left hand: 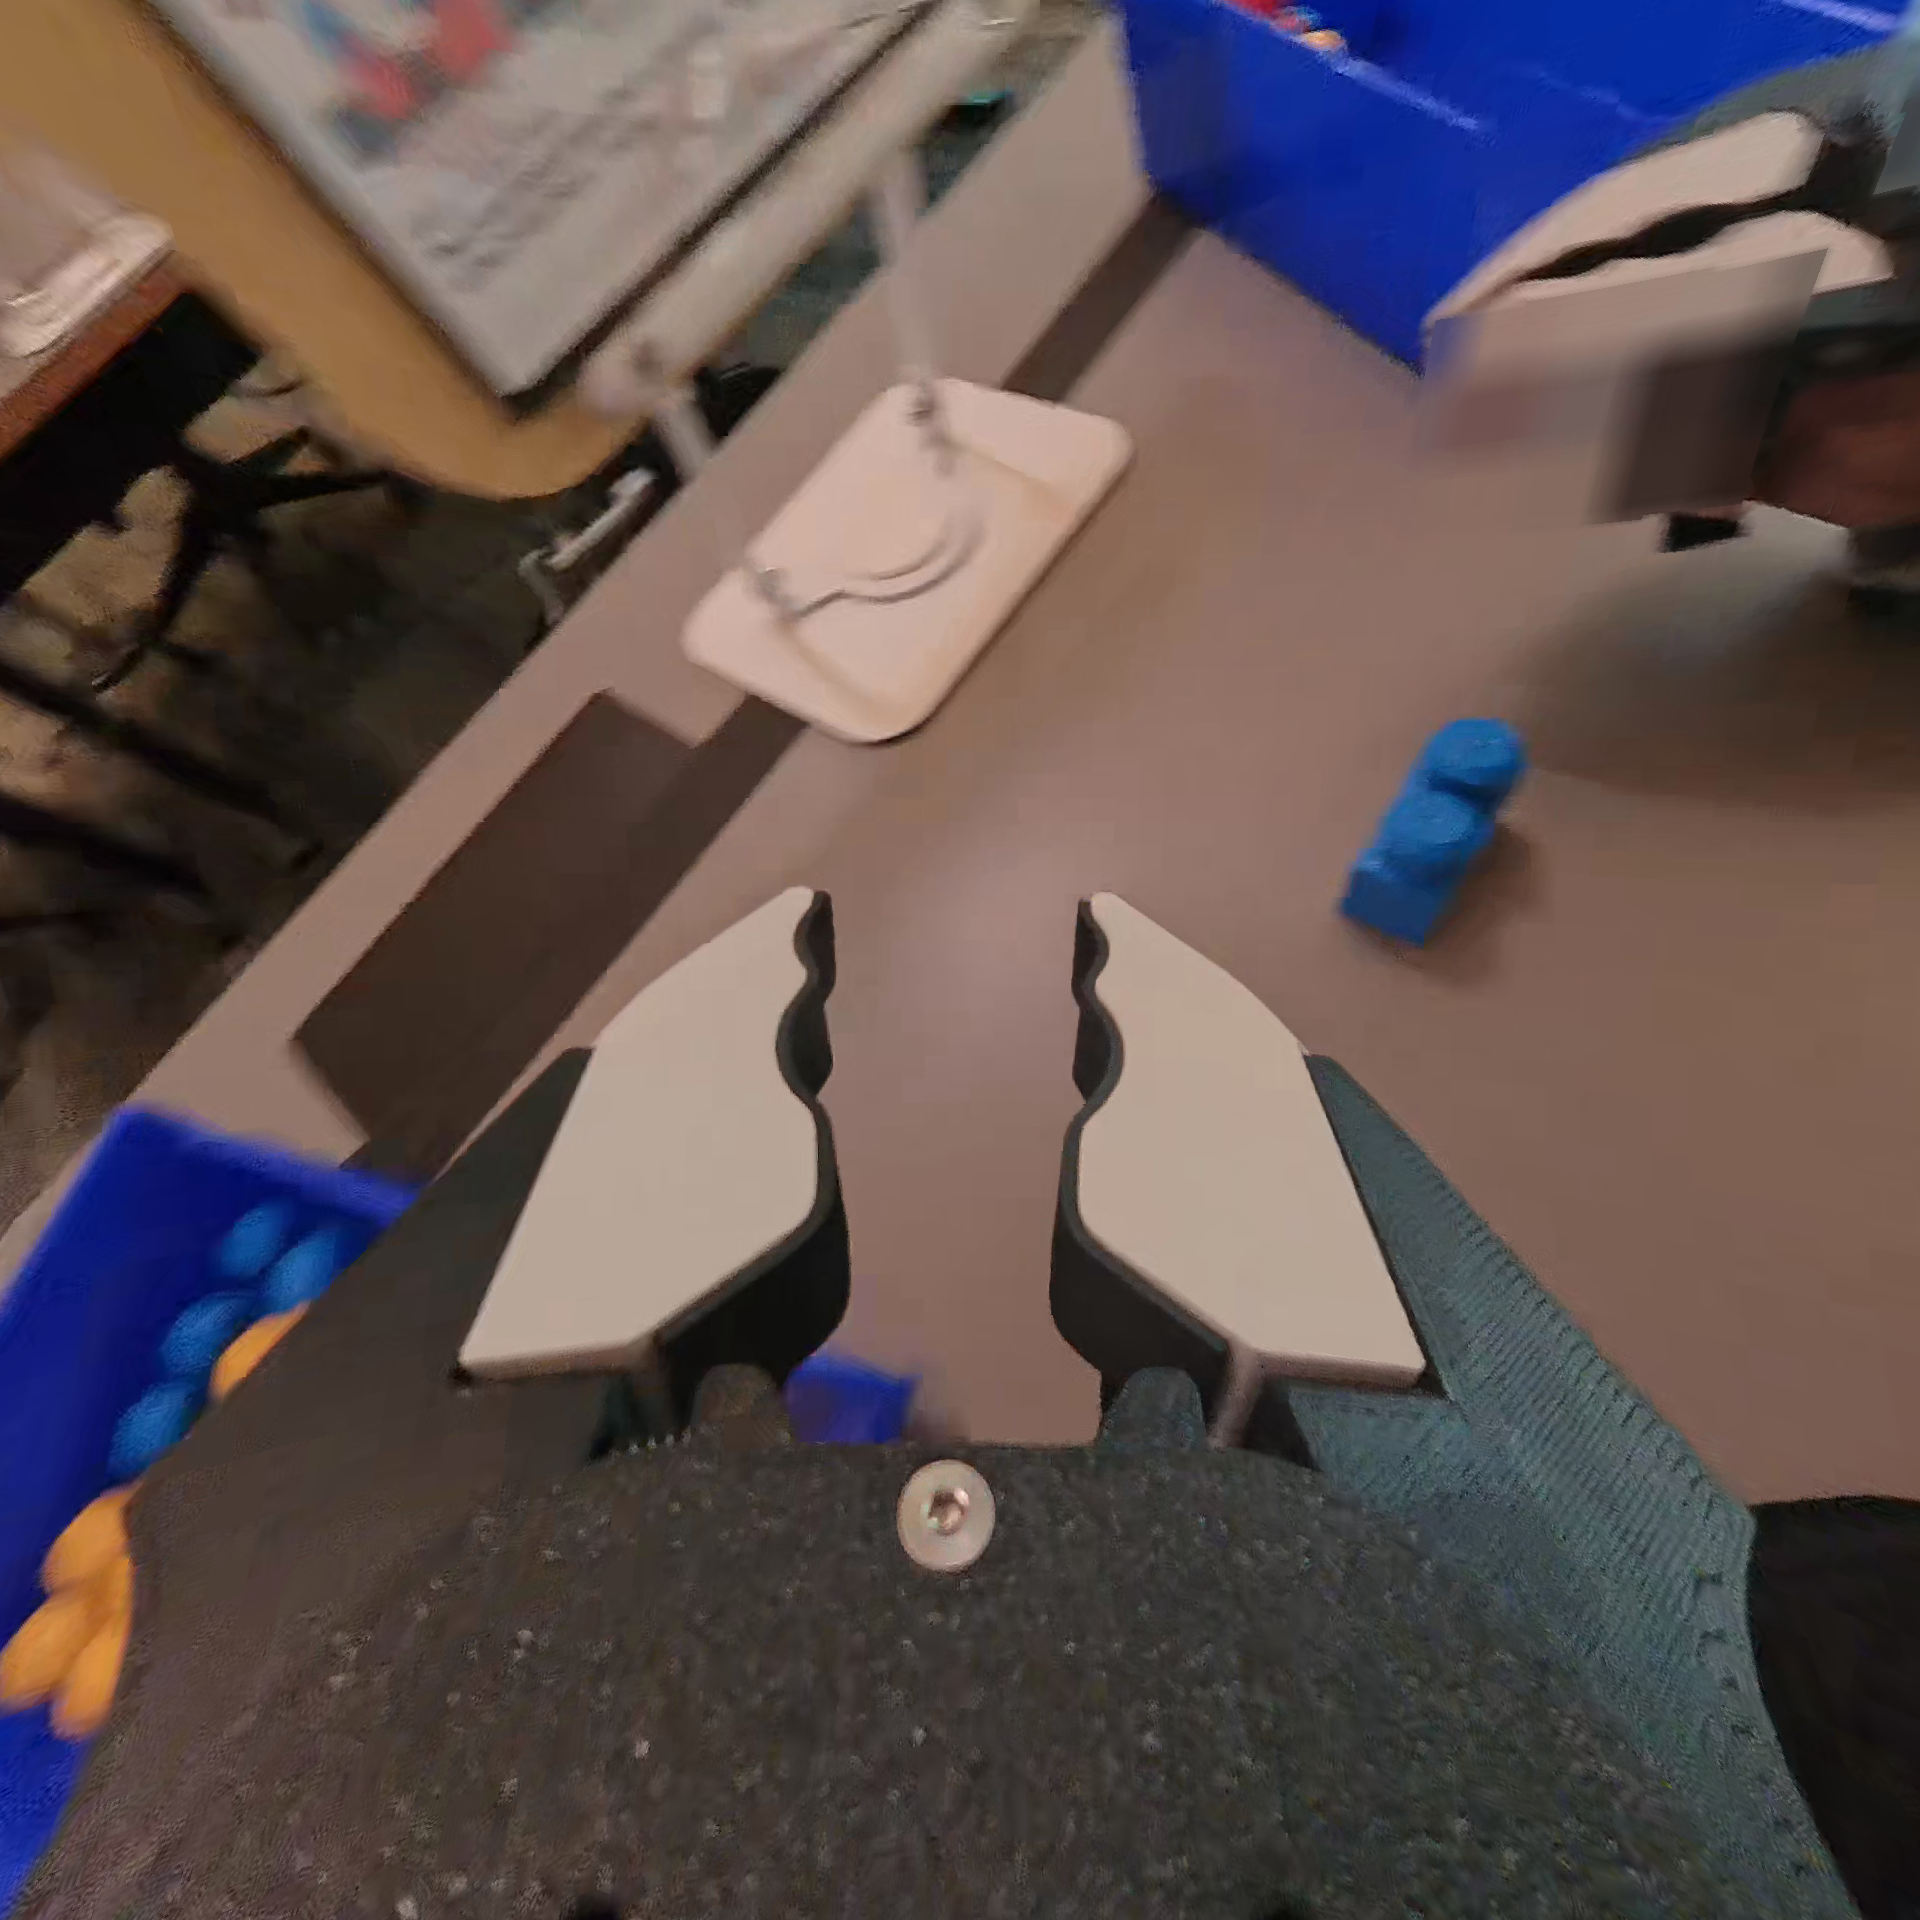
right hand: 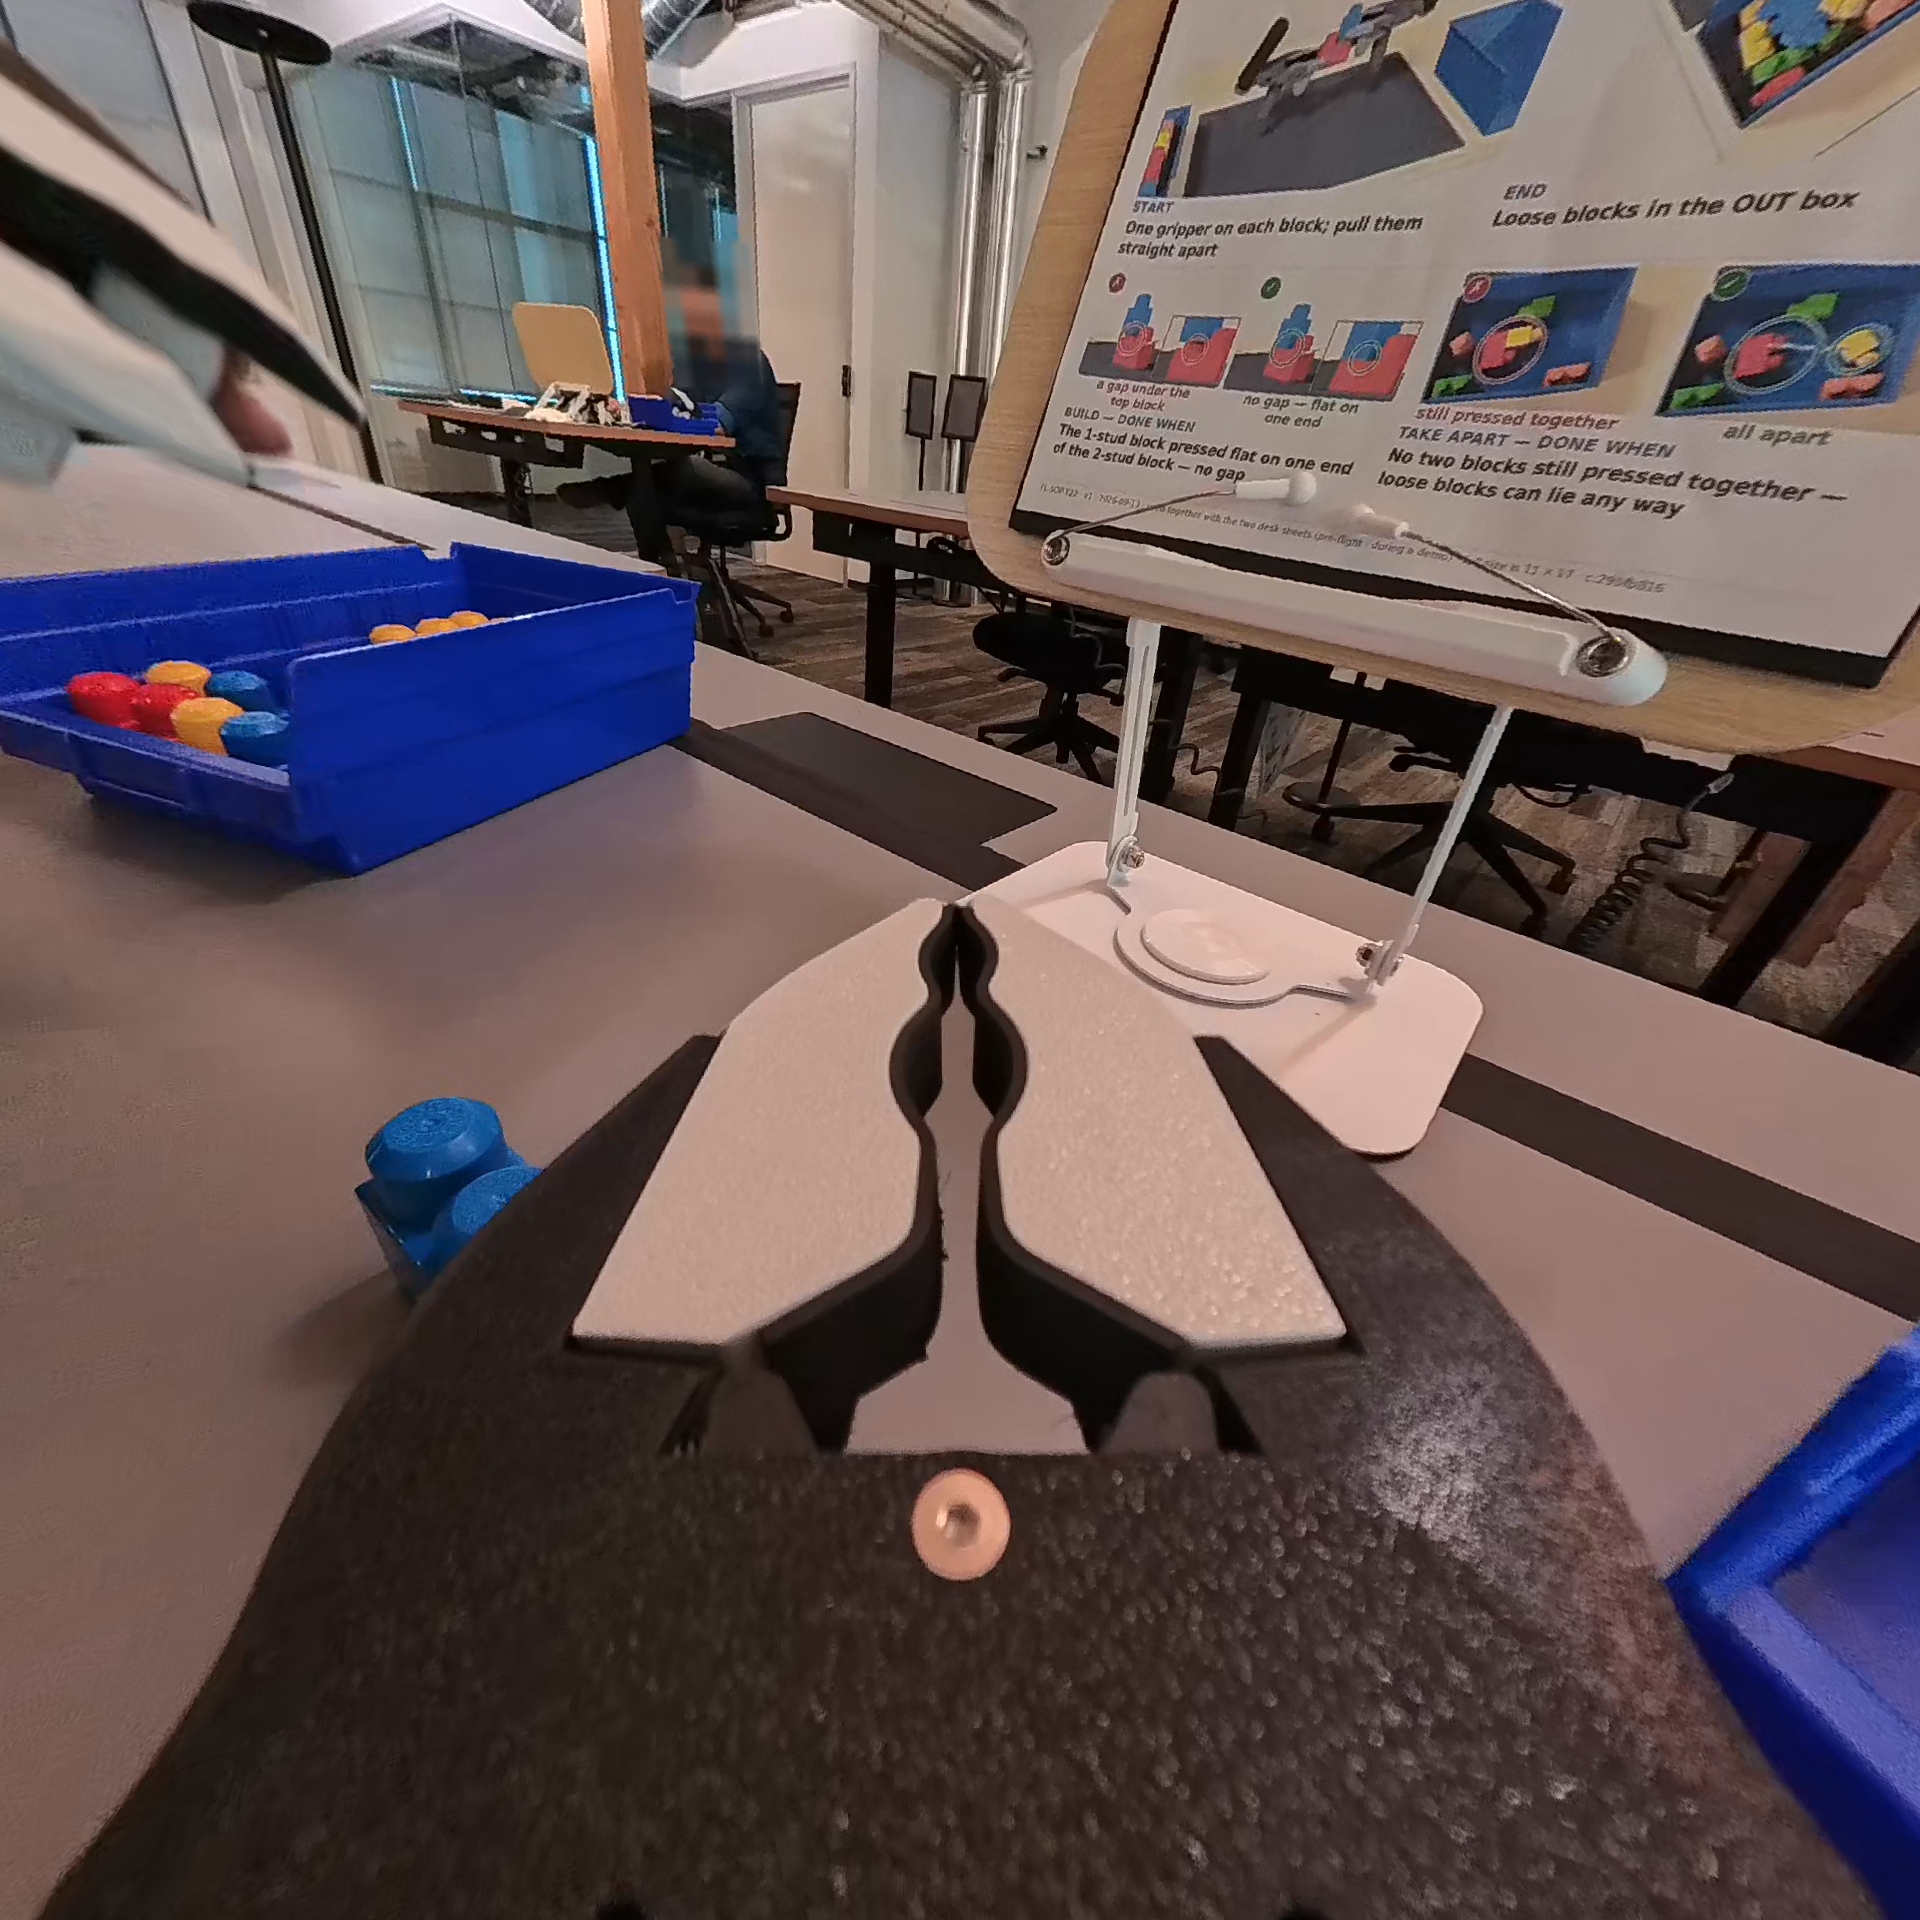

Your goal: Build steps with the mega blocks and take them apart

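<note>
Right hand-held gripper (right hand: 954,920) with white fingers closed together and empty above grey worktop (right hand: 260,1039), blue two-stud plastic block (right hand: 431,1184) just beside its left, blue plastic tray (right hand: 416,769) of coloured blocks farther left, white document stand (right hand: 1340,1049) ahead

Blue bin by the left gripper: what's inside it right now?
The blue bin holds loose blocks; red, yellow, orange and blue studs show above its front wall. That wall hides the lower layers, so a count isn't possible.

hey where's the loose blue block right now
The blue block lies alone on the grey table, ahead and right of the open left gripper in the left wrist view. In the right wrist view it sits just left of the shut right gripper.
</note>
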### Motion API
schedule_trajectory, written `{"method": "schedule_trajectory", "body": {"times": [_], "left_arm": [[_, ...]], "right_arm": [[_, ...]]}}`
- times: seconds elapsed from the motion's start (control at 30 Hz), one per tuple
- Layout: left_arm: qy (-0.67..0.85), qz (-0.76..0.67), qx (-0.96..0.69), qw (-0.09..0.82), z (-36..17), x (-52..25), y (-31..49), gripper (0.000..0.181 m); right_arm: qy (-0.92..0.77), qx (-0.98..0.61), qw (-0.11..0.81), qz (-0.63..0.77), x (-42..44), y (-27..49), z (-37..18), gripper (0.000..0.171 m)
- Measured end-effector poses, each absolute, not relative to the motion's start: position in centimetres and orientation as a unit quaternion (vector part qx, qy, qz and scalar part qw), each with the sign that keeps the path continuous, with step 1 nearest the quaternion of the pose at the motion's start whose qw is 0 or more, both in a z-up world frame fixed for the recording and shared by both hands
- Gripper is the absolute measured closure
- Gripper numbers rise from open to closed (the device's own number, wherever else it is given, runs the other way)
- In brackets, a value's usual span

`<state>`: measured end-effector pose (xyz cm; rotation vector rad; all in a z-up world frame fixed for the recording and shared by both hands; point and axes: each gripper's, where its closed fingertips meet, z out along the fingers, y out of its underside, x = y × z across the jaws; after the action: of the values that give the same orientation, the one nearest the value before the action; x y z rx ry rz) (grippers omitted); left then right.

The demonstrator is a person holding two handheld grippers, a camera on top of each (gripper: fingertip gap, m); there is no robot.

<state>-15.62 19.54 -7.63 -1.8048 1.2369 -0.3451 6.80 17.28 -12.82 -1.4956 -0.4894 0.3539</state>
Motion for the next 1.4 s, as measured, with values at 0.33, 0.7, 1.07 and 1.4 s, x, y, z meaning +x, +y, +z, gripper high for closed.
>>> {"method": "schedule_trajectory", "body": {"times": [0.33,0.7,1.07,1.4], "left_arm": [[0.332,-0.019,-0.901,0.278,-15.3,-32.1,26.3,0.129],[0.265,-0.035,-0.946,0.183,-21.9,-33.6,25.8,0.133],[0.305,0.029,-0.902,0.305,-14.9,-32.3,27.7,0.15],[0.514,-0.078,-0.752,0.406,-6.8,-16.9,18.9,0.151]], "right_arm": [[-0.219,-0.674,0.688,0.158,6.8,17.4,-13.2,0.171],[-0.219,-0.677,0.685,0.159,6.8,17.4,-13.3,0.171],[-0.217,-0.675,0.688,0.158,7.0,17.4,-13.1,0.171],[-0.25,-0.644,0.696,0.196,5.7,16.1,-12.1,0.171]]}}
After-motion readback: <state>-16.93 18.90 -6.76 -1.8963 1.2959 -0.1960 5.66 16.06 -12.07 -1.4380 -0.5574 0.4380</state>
